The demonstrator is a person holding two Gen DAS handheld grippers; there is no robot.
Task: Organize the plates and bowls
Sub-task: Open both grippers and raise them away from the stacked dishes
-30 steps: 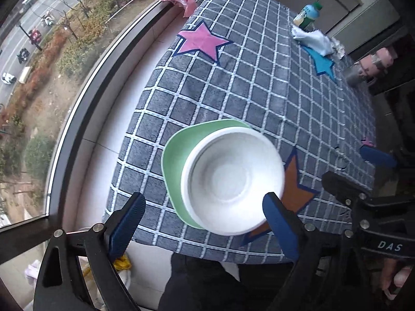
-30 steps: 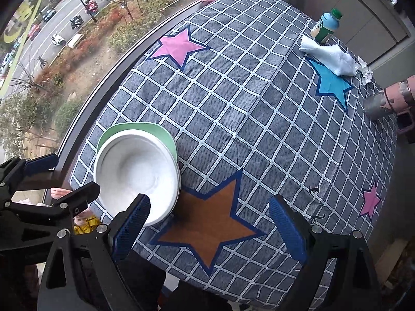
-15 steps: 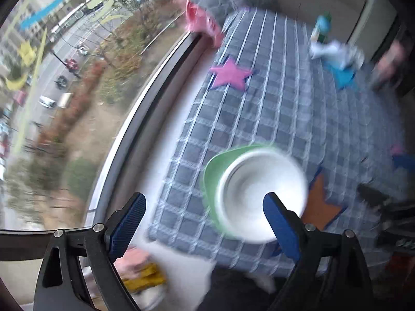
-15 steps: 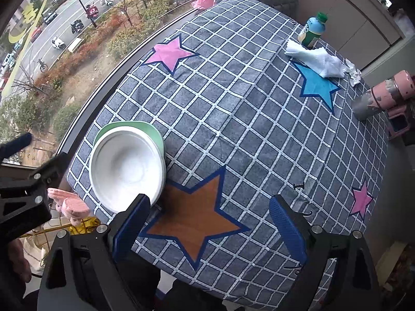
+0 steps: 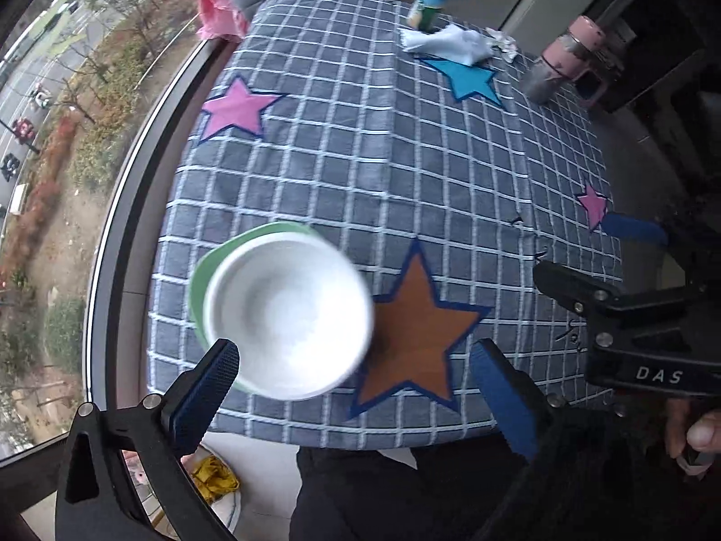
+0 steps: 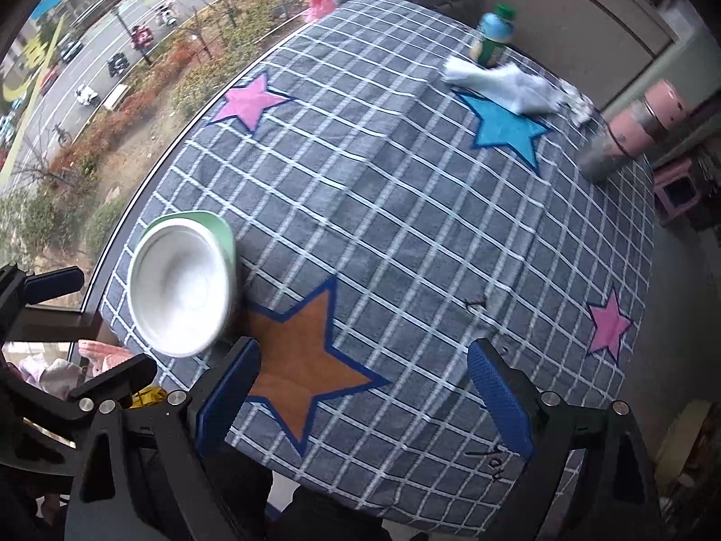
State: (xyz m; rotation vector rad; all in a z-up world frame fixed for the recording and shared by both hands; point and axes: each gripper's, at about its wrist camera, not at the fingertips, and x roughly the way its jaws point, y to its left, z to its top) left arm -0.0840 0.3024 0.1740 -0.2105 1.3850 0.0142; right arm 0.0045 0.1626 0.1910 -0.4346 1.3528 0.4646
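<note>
Black tool [image 5: 356, 387], blue ribbed pads [image 5: 205, 394], silver screws

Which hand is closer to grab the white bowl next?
Left. The left gripper hangs open over the white bowl; the right gripper sits over the orange star, beside it.

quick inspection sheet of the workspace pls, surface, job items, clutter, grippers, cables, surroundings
surface: table under a grey checked cloth with star patches, among them an orange star.
job's things: white bowl sits on a green plate at the near window-side corner.
clutter: drink bottle, crumpled white cloth and pink-lidded flask at the far end.
grippers: left gripper and right gripper both above the table, jaws wide, nothing between them.
cables: nothing seen.
surroundings: large window along one side with a street below; a person's dark clothing at the near edge.
</note>
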